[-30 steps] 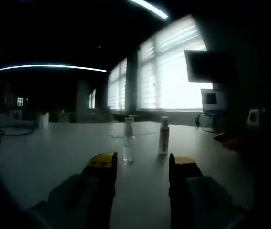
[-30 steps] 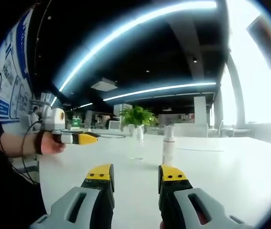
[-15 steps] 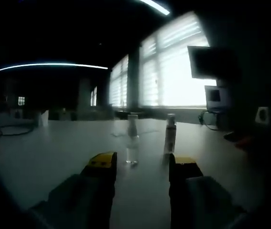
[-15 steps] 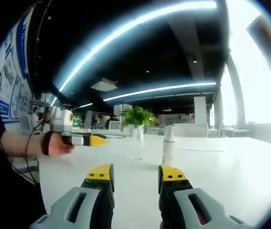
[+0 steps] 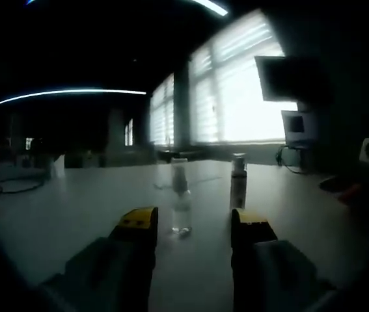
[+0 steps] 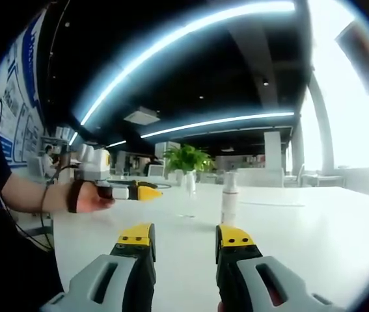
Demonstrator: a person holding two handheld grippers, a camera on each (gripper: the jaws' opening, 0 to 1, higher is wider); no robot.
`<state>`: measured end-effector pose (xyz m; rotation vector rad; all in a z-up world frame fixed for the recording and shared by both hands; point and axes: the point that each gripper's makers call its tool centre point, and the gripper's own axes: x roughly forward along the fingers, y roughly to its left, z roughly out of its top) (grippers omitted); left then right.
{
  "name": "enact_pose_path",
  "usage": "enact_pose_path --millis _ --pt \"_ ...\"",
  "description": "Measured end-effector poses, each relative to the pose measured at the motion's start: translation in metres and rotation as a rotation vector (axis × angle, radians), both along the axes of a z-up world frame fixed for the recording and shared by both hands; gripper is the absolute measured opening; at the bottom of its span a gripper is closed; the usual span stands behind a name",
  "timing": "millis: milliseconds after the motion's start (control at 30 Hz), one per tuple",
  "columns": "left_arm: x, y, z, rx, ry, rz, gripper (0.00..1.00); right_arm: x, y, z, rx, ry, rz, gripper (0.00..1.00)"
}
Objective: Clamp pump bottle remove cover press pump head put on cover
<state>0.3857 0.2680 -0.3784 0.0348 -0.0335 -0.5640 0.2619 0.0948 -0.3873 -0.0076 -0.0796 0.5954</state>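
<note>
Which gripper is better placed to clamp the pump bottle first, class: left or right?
Probably the left. In the left gripper view the clear bottle stands just beyond the open left gripper, nearly between its jaws. The right gripper is open too, but sits farther back from both bottles on the table.

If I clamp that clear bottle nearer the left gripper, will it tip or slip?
The clear bottle is tall and narrow on a small base, so a sideways nudge would probably tip it. It looks see-through with little inside, so likely light and easily shoved across the smooth table. Its smooth wall may slip, so close the left gripper squarely.
</note>
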Motion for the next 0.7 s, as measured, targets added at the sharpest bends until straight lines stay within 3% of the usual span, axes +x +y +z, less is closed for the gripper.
enact_pose_path --millis 133,367,700 --pt "0.007 -0.003 -0.004 -0.015 0.01 0.015 0.36 0.0 0.0 0.0 -0.004 -0.001 0.001 0.31" --pt "0.025 -0.006 -0.006 0.023 0.004 0.035 0.36 -0.001 0.001 0.0 -0.003 -0.003 0.003 0.31" --pt "0.028 -0.008 -0.013 0.021 0.019 0.029 0.36 -0.002 0.003 0.0 -0.006 -0.002 0.004 0.31"
